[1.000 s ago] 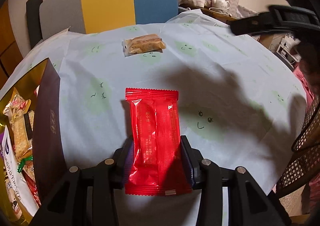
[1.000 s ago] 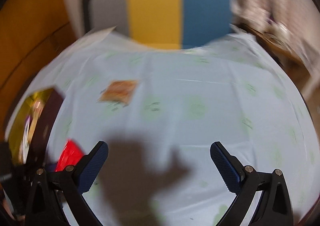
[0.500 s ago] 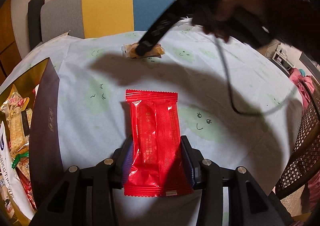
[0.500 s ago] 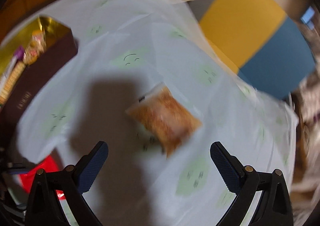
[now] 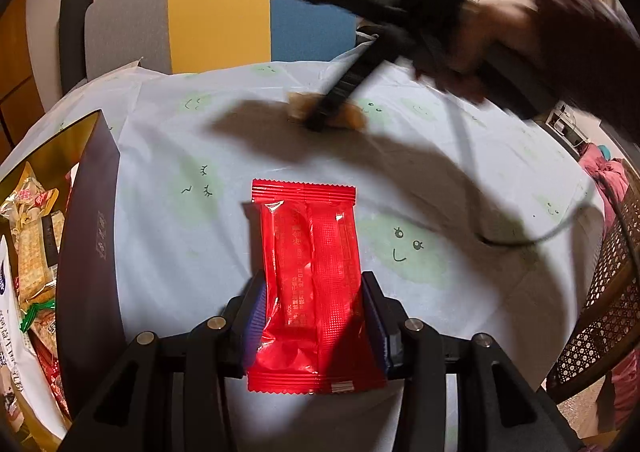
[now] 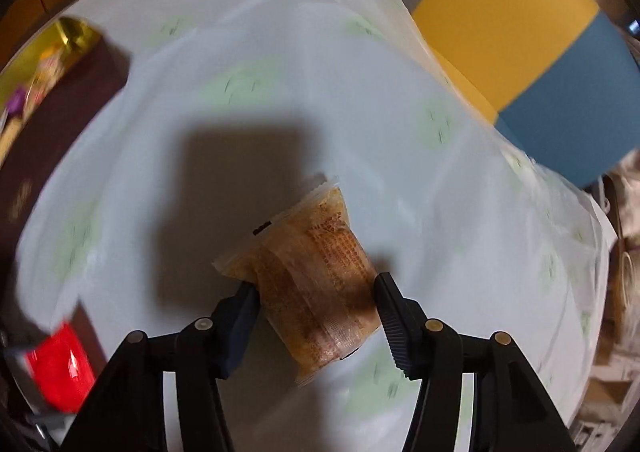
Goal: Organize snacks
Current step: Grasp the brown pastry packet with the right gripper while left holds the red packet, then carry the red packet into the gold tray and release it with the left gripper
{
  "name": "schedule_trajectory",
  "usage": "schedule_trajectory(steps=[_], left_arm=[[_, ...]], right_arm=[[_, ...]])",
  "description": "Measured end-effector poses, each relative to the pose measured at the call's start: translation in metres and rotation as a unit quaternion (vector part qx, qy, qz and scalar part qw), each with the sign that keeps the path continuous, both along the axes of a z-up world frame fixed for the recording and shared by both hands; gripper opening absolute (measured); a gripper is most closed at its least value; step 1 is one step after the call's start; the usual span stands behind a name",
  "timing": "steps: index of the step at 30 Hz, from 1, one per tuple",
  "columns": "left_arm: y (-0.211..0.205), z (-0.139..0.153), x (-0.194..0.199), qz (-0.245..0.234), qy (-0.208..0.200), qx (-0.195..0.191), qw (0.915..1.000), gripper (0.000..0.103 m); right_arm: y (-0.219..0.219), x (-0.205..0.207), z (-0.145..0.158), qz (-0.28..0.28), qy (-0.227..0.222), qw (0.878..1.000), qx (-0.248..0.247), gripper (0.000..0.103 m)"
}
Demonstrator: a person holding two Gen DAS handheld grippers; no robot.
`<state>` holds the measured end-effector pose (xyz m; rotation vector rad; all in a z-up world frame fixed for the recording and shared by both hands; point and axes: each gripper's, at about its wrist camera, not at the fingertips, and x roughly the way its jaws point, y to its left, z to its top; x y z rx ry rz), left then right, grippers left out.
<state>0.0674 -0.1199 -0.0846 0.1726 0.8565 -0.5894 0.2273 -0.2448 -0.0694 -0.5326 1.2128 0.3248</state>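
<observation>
Box at the surface's edge already has several snacks in it, so part of the job looks done. Two packs left outside it.

Left hand-held gripper: narrow gap, pads clamped on both sides of the red pack, just beside the box, not in yet.

Right hand-held gripper: jaws have just been closing round the brown pastry pack, farther from the box, twd the chair; pads at its sides, seem touching.

Left to do, I'd say: both packs into the box.
</observation>
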Motion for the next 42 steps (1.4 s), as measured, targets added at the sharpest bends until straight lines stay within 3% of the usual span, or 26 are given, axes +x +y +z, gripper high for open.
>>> schedule_trajectory(steps=[8, 13, 16, 21, 33, 42], left_arm=[[-0.006, 0.000, -0.009, 0.005, -0.005, 0.009, 0.9999, 0.045], [-0.014, 0.005, -0.009, 0.011, 0.001, 0.029, 0.9995, 0.044], [-0.013, 0.010, -0.008, 0.019, 0.013, 0.026, 0.9994, 0.043], [-0.008, 0.035, -0.023, 0.020, -0.015, 0.019, 0.9995, 0.043], [0.027, 0.091, -0.039, 0.063, -0.055, -0.005, 0.9965, 0.043], [0.061, 0.105, -0.031, 0.114, -0.062, -0.006, 0.9915, 0.043]], right_arm=[[-0.029, -0.113, 0.004, -0.091, 0.001, 0.996, 0.026, 0.059], [-0.031, -0.165, 0.004, -0.109, -0.040, 0.993, 0.020, 0.059], [-0.029, -0.173, 0.000, -0.110, -0.057, 0.992, 0.018, 0.059], [-0.027, -0.188, 0.001, -0.109, -0.061, 0.992, 0.019, 0.060], [-0.026, -0.168, -0.007, -0.105, -0.063, 0.992, 0.024, 0.062], [-0.020, -0.175, -0.004, -0.096, -0.069, 0.993, 0.014, 0.061]])
